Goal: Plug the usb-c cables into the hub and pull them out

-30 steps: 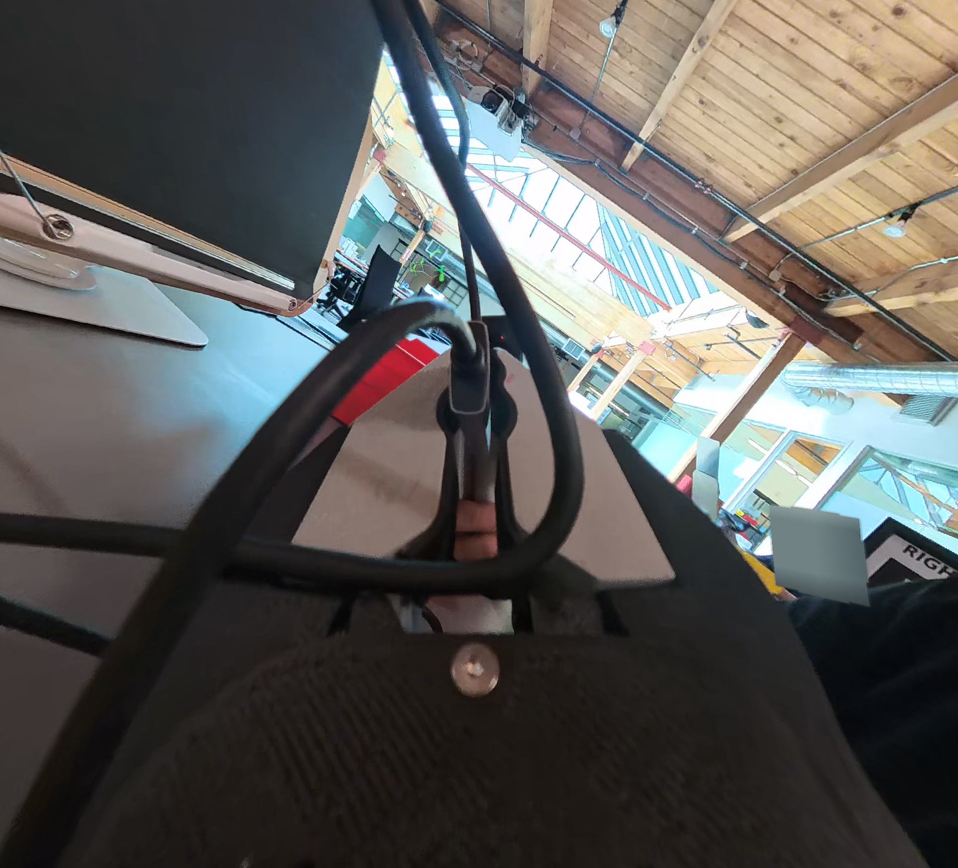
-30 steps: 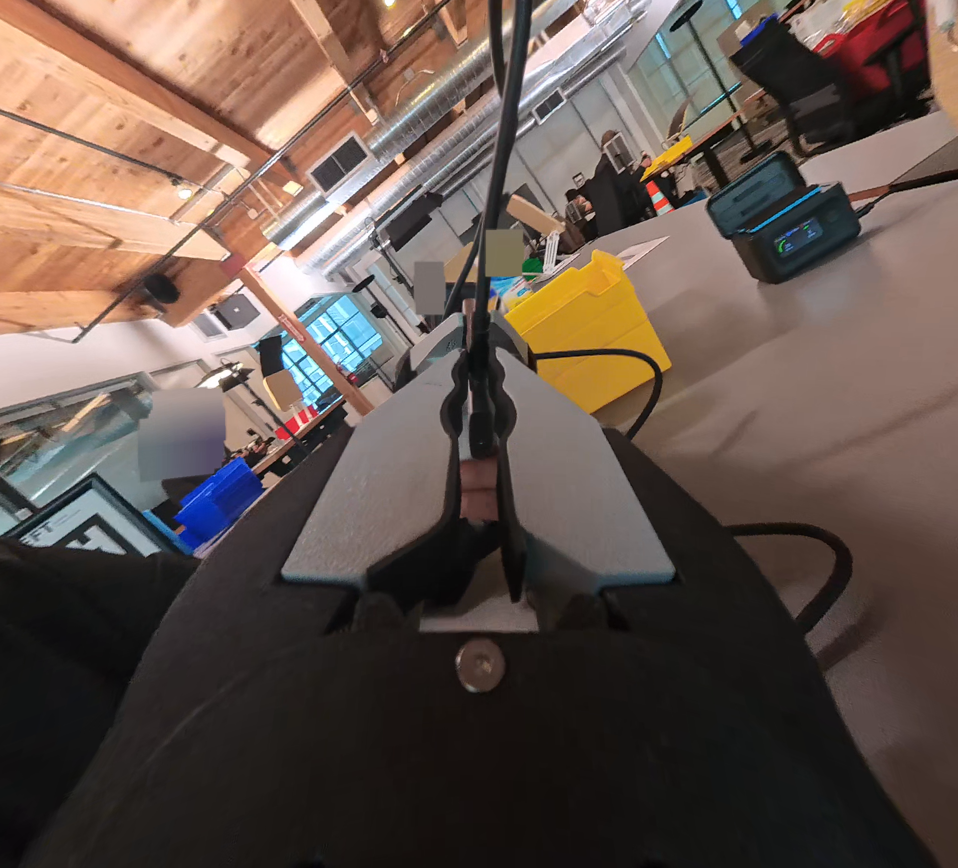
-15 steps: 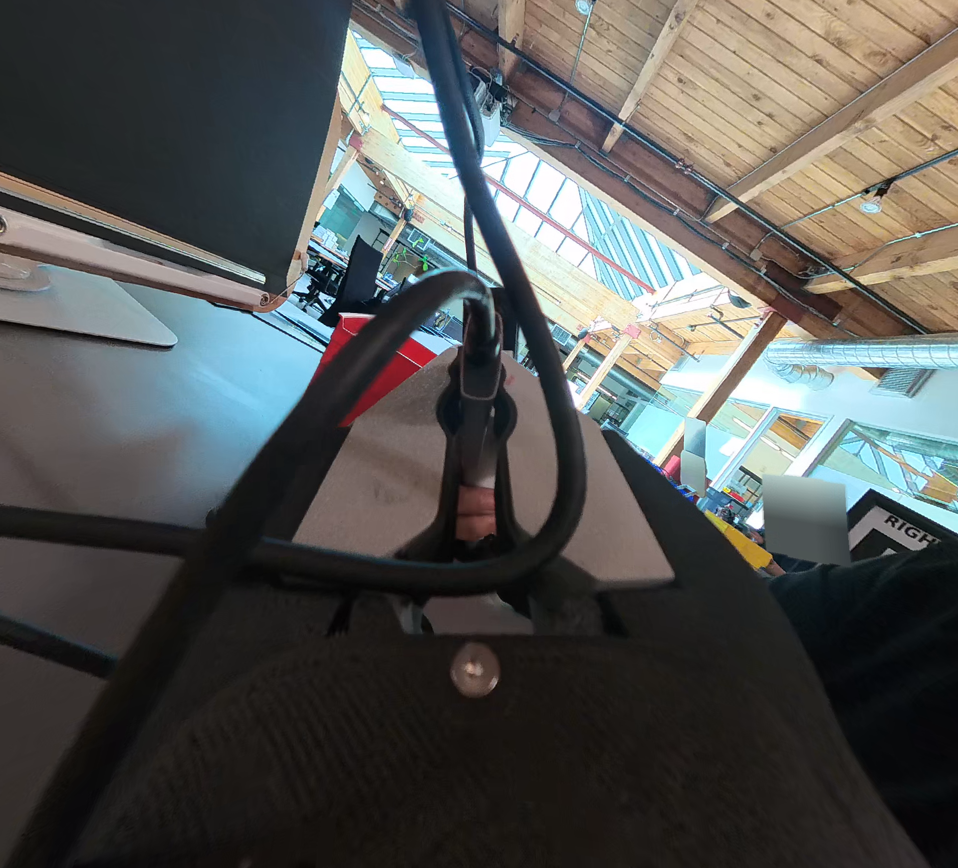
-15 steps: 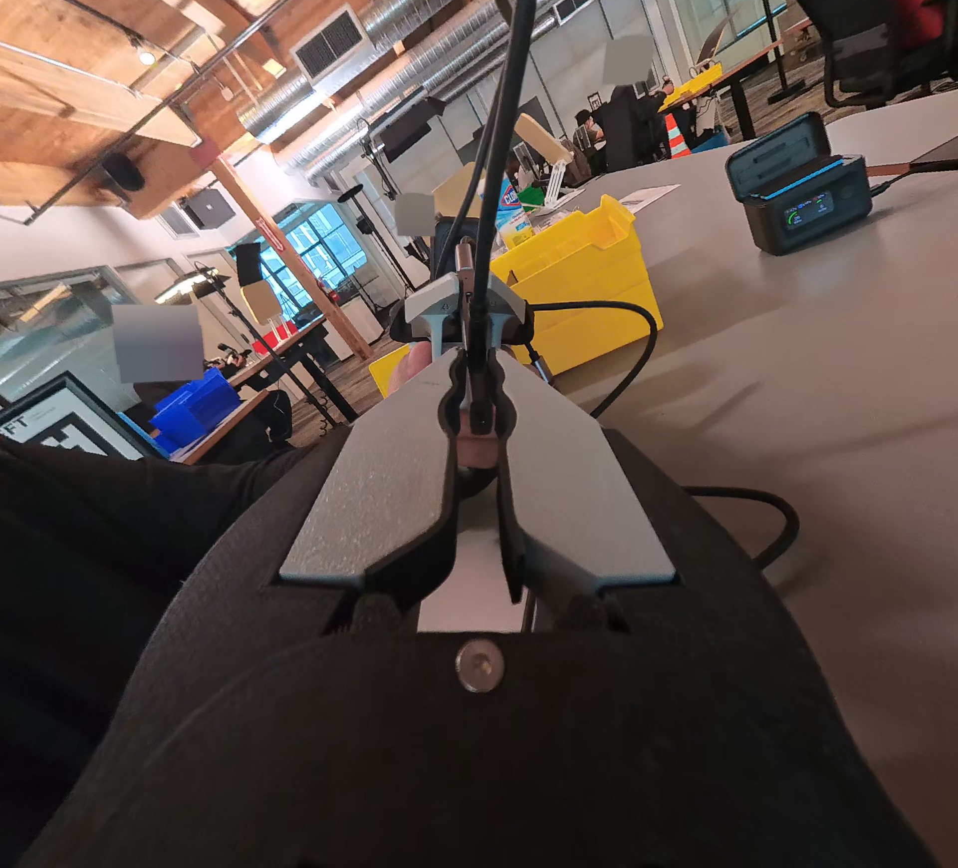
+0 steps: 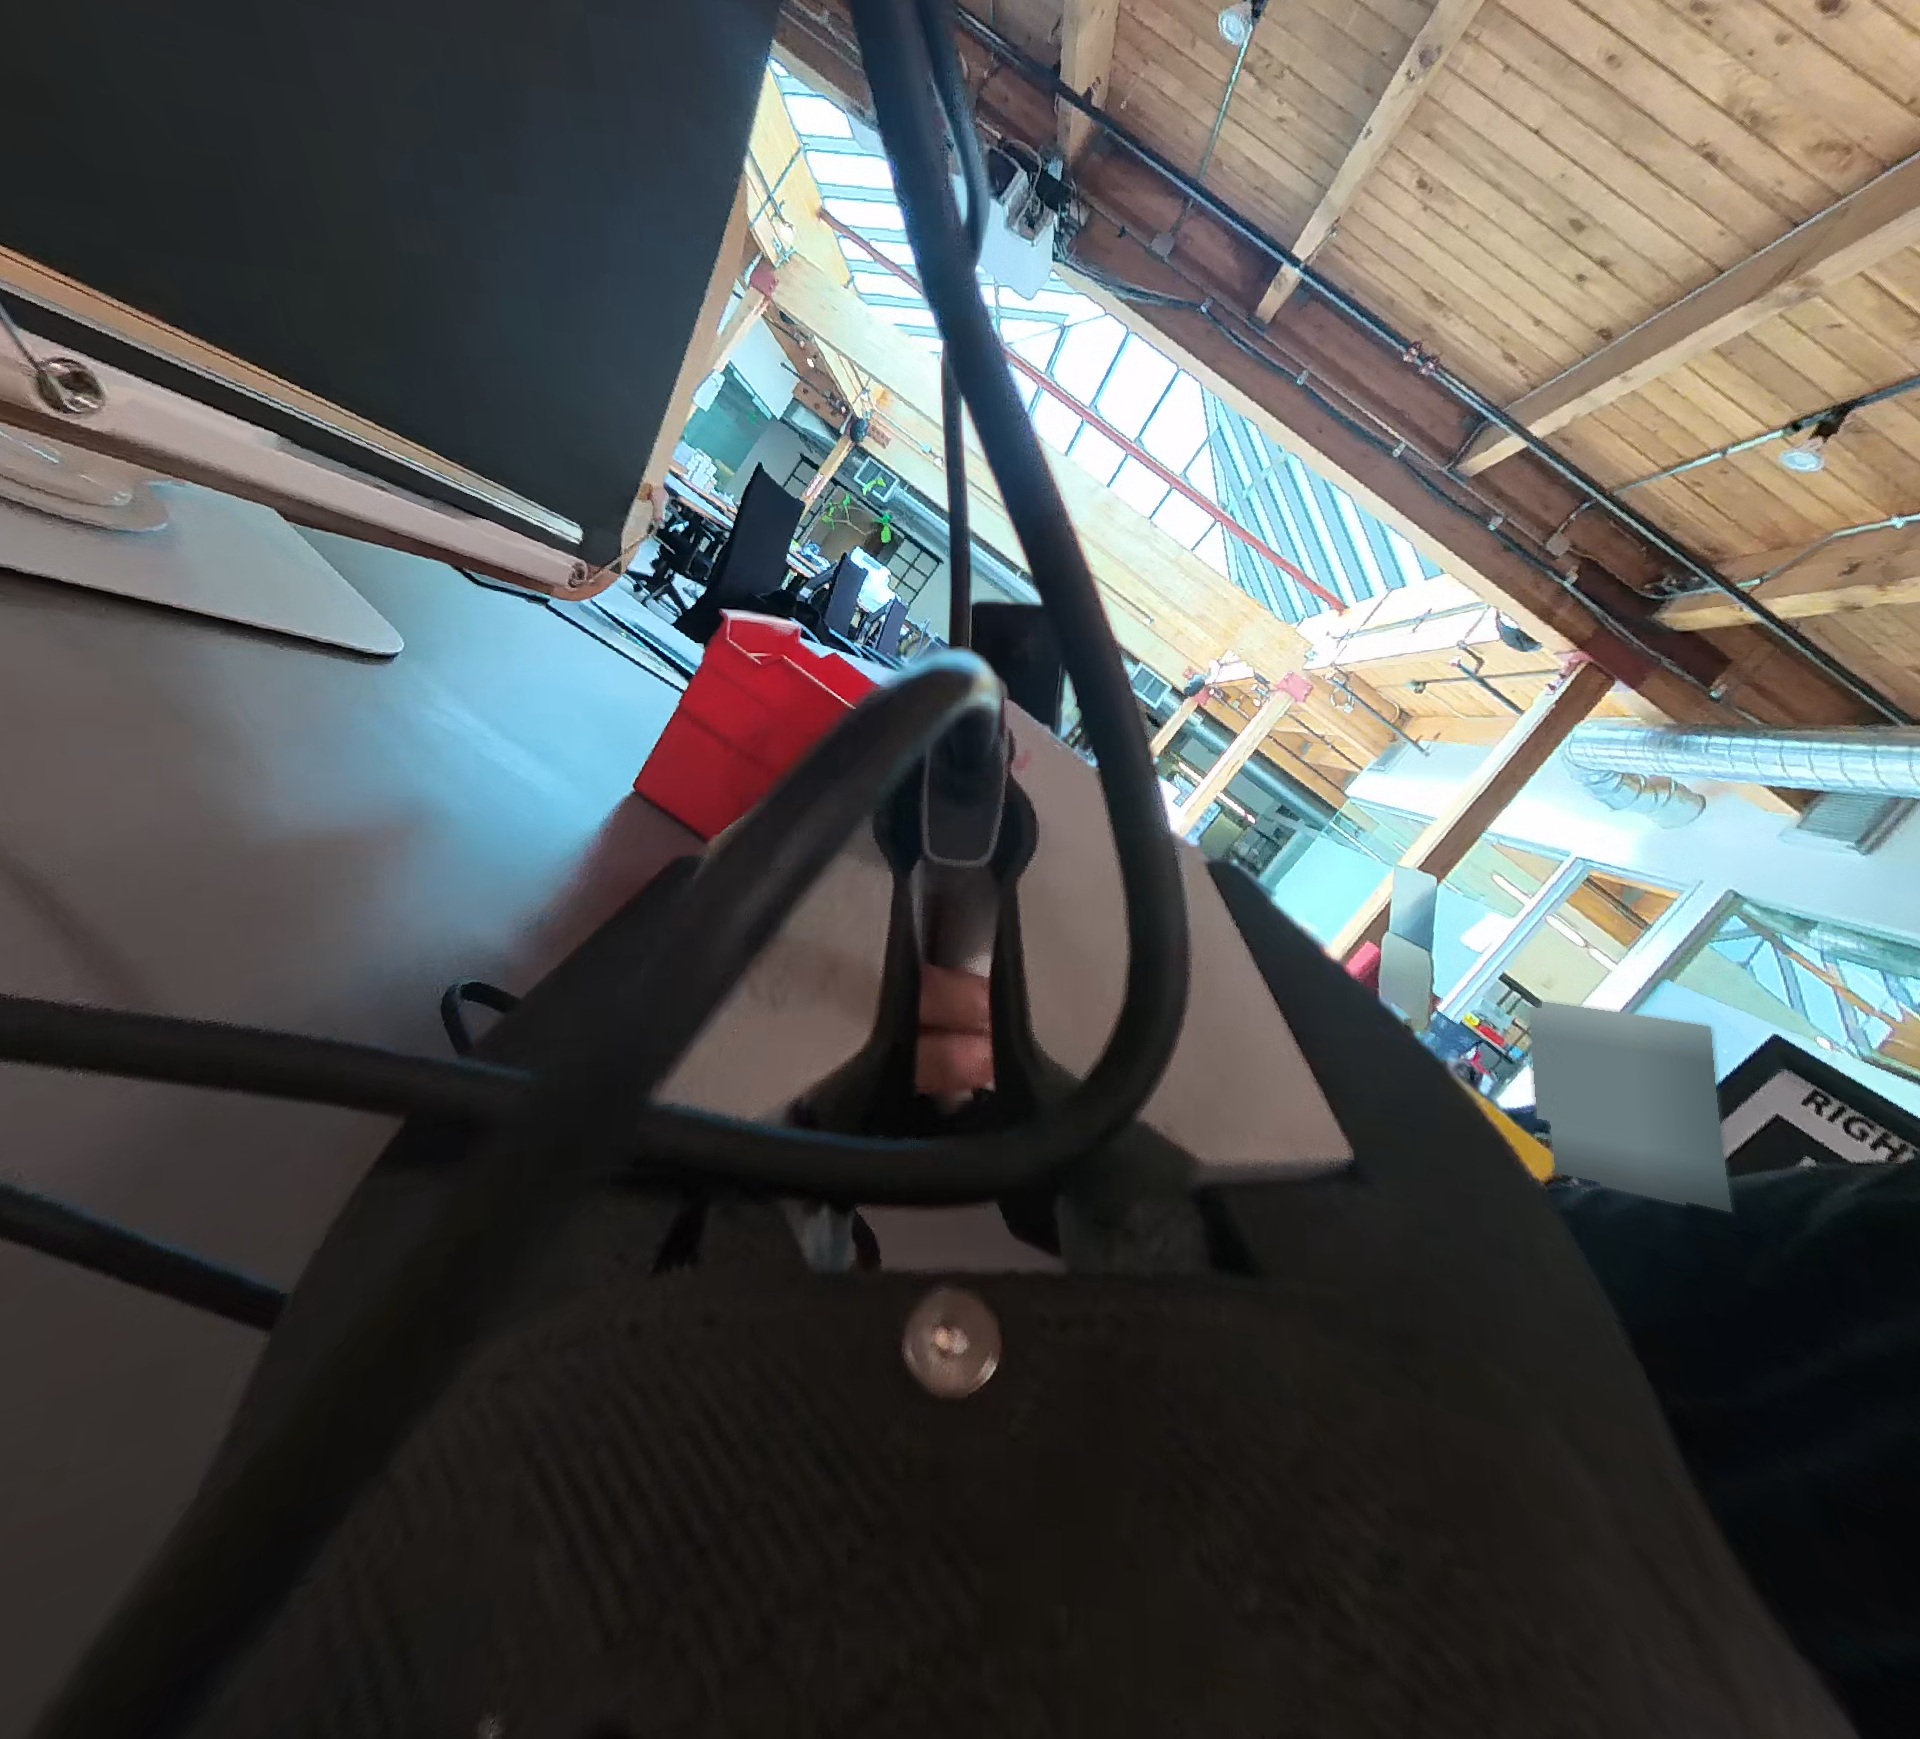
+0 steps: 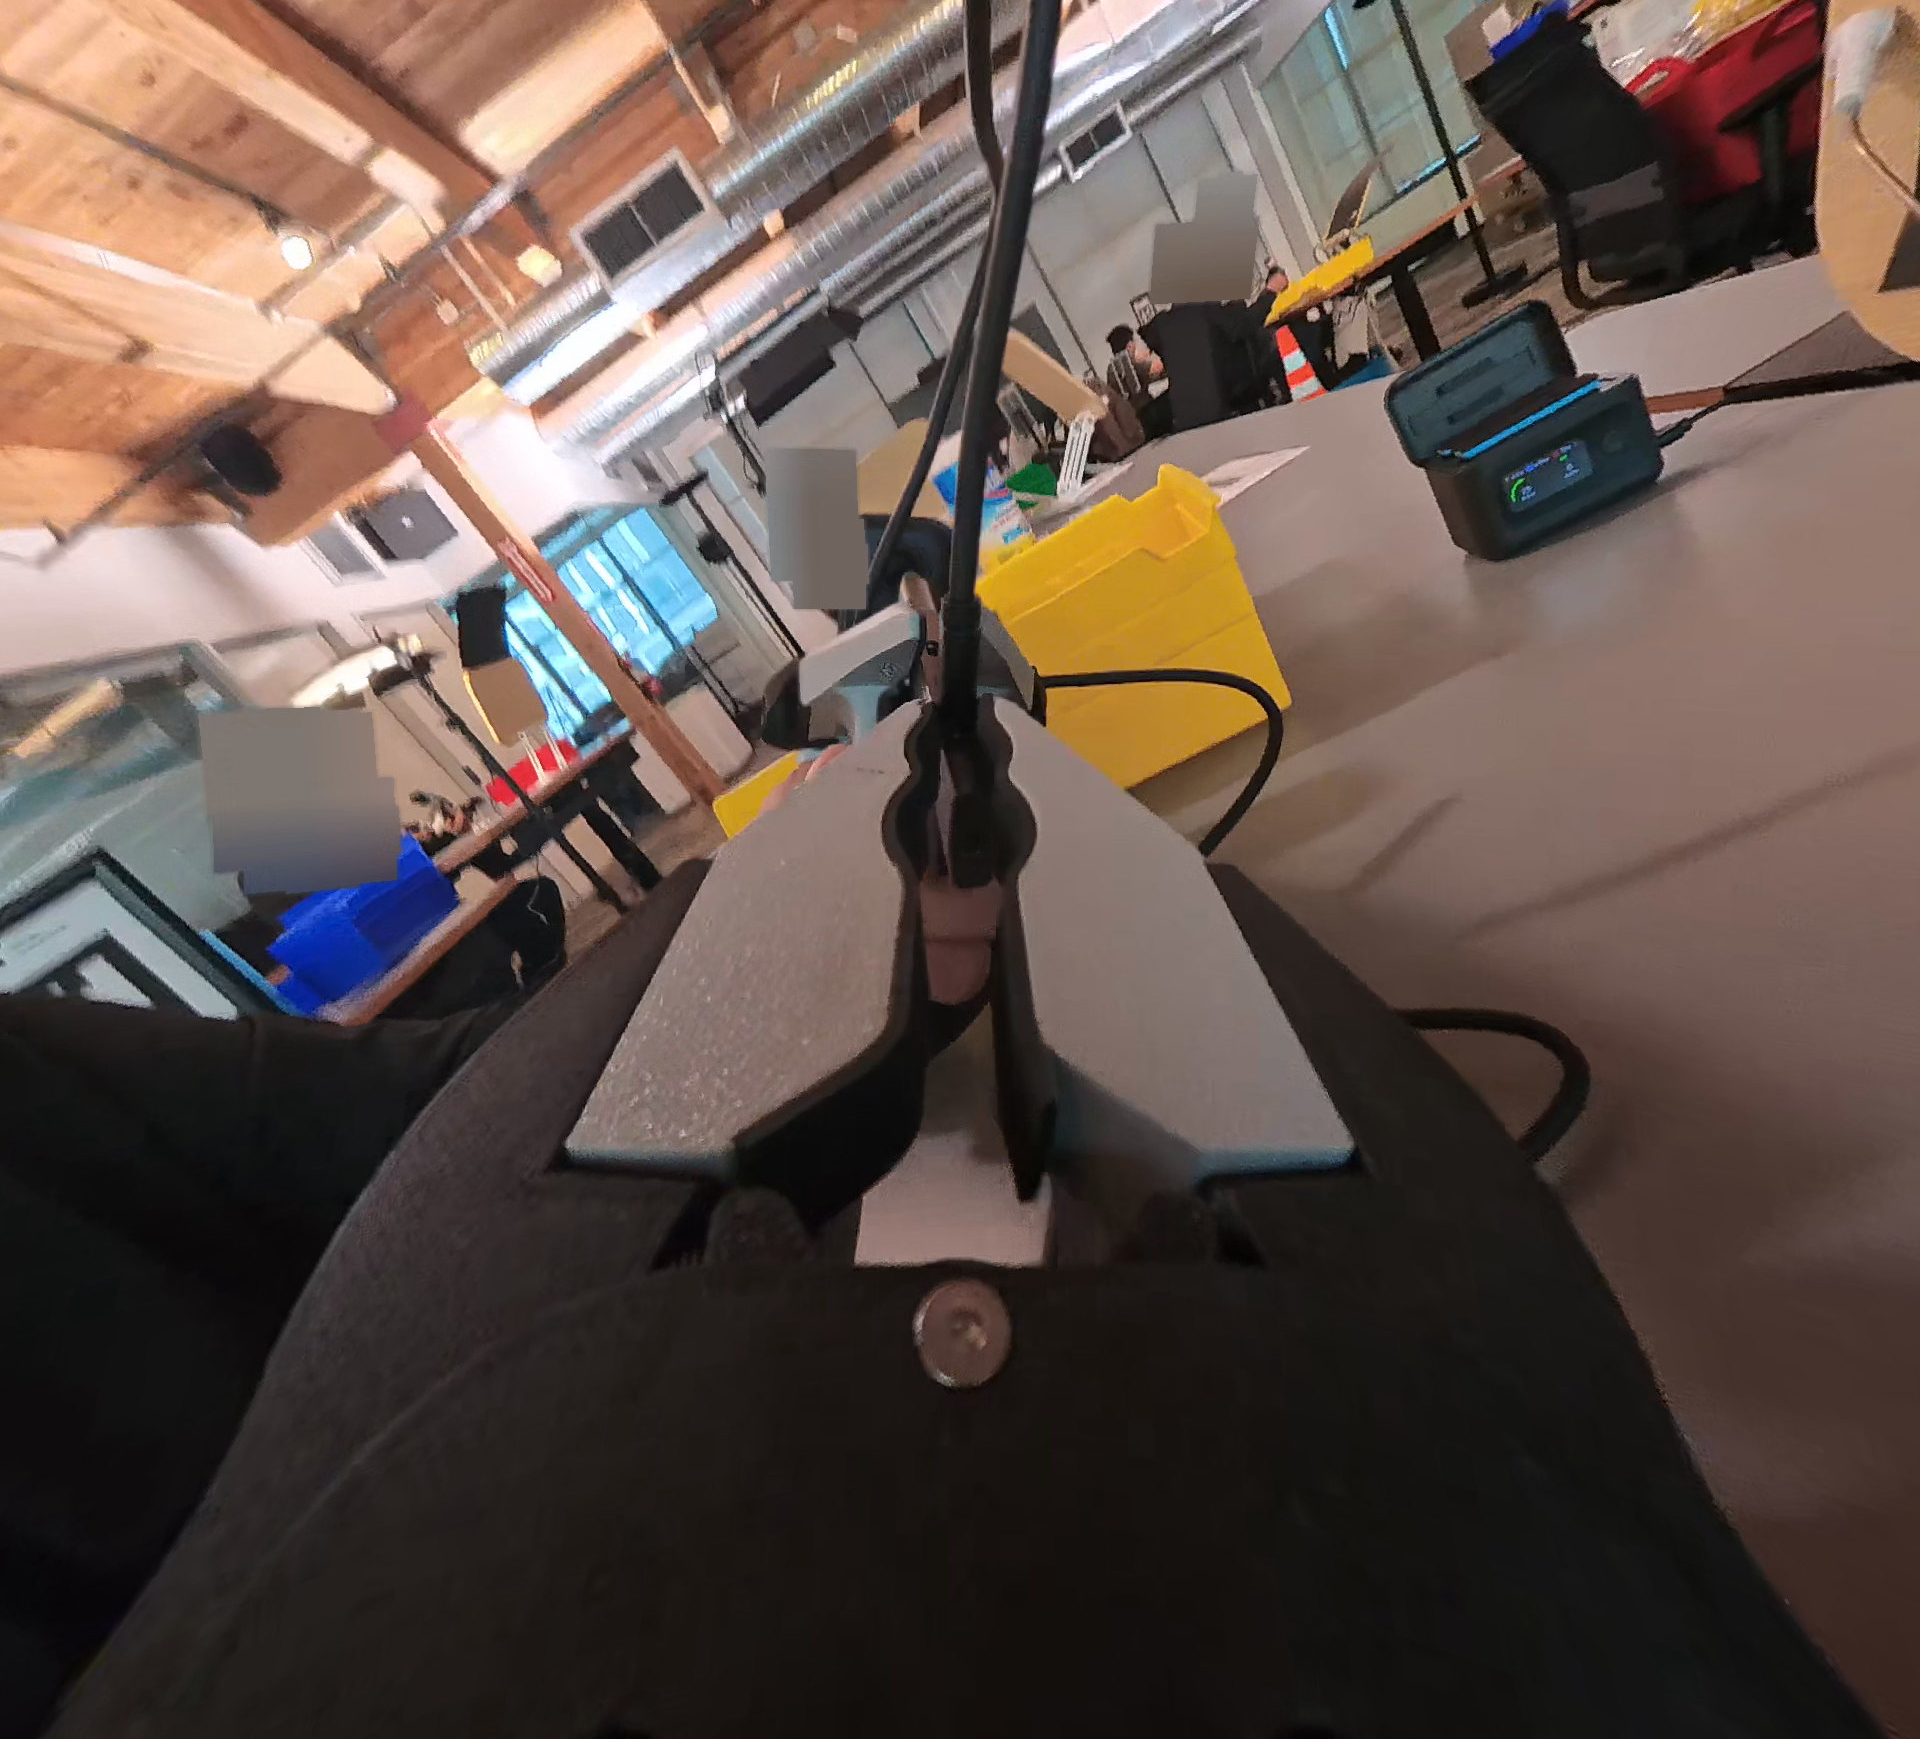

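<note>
In the left wrist view my left gripper (image 5: 961,754) is shut on a slim dark grey hub (image 5: 961,822) seen edge-on, held above the table. Thick black cables (image 5: 1039,494) loop over its fingers and rise out of view. In the right wrist view my right gripper (image 6: 961,723) is shut on the black plug of a usb-c cable (image 6: 966,816), whose cord (image 6: 1013,183) arcs upward. The left gripper's grey tips (image 6: 862,666) sit just beyond my right fingertips. Whether the plug is seated in the hub is hidden.
A dark monitor (image 5: 364,131) on a silver base (image 5: 208,577) stands at the left, with a red bin (image 5: 748,723) behind. A yellow bin (image 6: 1132,640), a dark open case (image 6: 1527,474) and a loose cable (image 6: 1538,1087) lie on the grey table (image 6: 1558,806). Less than 4 cm separates the two grippers' tips. Both grippers' tips are roughly 35 cm from the dark open case (image 6: 1527,474).
Both grippers stay shut on what they hold and stay close together. The right view has tilted back up toward the ceiling. The left view has shifted, showing more of the red bin.
</note>
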The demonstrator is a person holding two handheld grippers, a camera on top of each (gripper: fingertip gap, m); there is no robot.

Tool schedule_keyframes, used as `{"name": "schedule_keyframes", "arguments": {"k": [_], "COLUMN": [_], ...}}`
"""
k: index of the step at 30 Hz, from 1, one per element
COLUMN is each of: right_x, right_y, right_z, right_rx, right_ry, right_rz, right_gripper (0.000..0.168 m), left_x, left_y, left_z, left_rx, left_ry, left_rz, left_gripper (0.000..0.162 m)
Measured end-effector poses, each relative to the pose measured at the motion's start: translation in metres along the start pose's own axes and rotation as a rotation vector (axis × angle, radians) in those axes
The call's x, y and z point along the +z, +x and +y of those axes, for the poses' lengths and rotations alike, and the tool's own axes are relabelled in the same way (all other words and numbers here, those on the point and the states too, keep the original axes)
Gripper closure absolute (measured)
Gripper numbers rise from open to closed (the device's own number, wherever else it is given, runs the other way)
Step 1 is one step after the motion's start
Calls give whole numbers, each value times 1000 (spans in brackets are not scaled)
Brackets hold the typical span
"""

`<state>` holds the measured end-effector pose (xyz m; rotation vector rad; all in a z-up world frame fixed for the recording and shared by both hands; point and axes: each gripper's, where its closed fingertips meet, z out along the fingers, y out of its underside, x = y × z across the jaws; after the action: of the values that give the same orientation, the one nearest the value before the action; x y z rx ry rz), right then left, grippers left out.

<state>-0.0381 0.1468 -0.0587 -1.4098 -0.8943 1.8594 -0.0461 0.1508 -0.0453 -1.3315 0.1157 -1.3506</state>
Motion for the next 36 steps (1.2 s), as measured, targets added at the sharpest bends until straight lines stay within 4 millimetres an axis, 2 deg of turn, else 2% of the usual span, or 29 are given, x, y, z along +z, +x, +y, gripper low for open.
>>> {"name": "schedule_keyframes", "arguments": {"k": [3,5,6,8,10,12,16,18,21,24,27,29,30,32,34,36], "right_x": [5,-11,-16,-10,-15,-20,-19,-21,-31,-40,-21,-8,-7,-19,-46,-67], "right_y": [6,13,18,17,16,19,23,26,31,26,11,-1,-3,0,-3,-11], "right_z": [0,-37,-42,-27,-29,-34,-32,-31,-43,-57,-44,-41,-47,-76,-119,-150], "right_rx": [119,213,189,85,47,65,-49,-143,-315,-357,-340,-368,-393,-410,-385,-407], "right_ry": [105,345,356,215,225,248,165,124,114,172,76,16,17,94,267,338], "right_rz": [0,-17,14,75,96,92,163,240,388,418,316,272,299,400,465,510], "right_gripper": [166,167,168,166,166,165,166,165,166,166,166,165,165,165,166,166], "left_x": [-4,3,7,10,7,4,9,12,16,17,18,17,17,14,13,13], "left_y": [-6,-4,-1,6,-2,-5,1,6,16,29,35,40,42,47,45,38], "left_z": [-5,15,21,10,4,8,16,27,45,72,98,108,110,110,108,108], "left_rx": [-16,18,47,55,34,15,-14,-97,-234,-309,-275,-271,-265,-255,-235,-211], "left_ry": [37,-48,-59,1,5,-9,-60,-129,-222,-371,-504,-560,-566,-583,-577,-580], "left_rz": [-24,-34,-35,2,-5,-14,22,85,182,246,251,267,271,295,279,240], "left_gripper": [157,159,158,156,156,156,155,156,156,156,156,156,157,156,155,156]}}
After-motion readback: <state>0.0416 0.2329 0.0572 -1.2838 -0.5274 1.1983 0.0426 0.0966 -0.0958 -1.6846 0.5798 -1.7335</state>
